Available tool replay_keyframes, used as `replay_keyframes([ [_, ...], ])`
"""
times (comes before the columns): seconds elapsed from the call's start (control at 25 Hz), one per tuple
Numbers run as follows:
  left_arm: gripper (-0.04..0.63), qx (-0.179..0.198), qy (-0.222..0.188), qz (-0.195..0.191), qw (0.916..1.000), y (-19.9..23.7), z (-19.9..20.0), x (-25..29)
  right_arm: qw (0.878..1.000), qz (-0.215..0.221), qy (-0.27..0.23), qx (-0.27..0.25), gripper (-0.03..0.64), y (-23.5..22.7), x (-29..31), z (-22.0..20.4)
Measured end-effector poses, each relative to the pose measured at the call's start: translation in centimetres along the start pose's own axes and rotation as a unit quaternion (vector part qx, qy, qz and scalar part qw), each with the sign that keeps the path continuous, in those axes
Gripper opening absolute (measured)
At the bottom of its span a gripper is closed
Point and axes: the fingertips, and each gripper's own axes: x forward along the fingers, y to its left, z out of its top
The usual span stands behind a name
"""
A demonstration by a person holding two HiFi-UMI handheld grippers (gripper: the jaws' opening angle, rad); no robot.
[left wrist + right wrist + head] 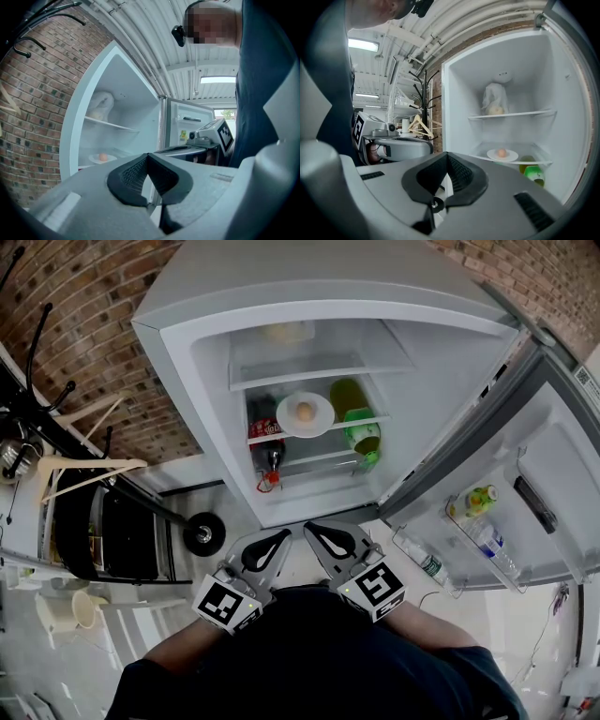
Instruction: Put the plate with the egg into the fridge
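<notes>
A white plate (pixel 306 415) (pixel 502 155) (pixel 102 159) with a brown egg (pixel 305 411) (pixel 501 152) on it rests on the middle glass shelf (pixel 358 421) of the open fridge (pixel 319 306). My left gripper (pixel 273 538) (pixel 148 159) and right gripper (pixel 315 532) (pixel 447 159) are both shut and hold nothing. They sit side by side close to the person's body, in front of the fridge and well below the plate in the head view.
The fridge door (pixel 525 474) stands open to the right, with bottles (pixel 480 499) in its racks. A green bottle (pixel 363 435) and a red-capped cola bottle (pixel 267 456) lie in the fridge. A wrapped item (pixel 495 101) sits on the upper shelf. A coat rack (pixel 56 418) with hangers stands at the left.
</notes>
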Motion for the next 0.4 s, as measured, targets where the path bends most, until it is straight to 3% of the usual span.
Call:
replay_keyframes([
  [0.4,0.003,0.000,0.003,-0.003,1.0000,-0.13,-0.09,-0.14,1.000,0.001,0.000,0.004,0.011,0.13,0.05,-0.15],
])
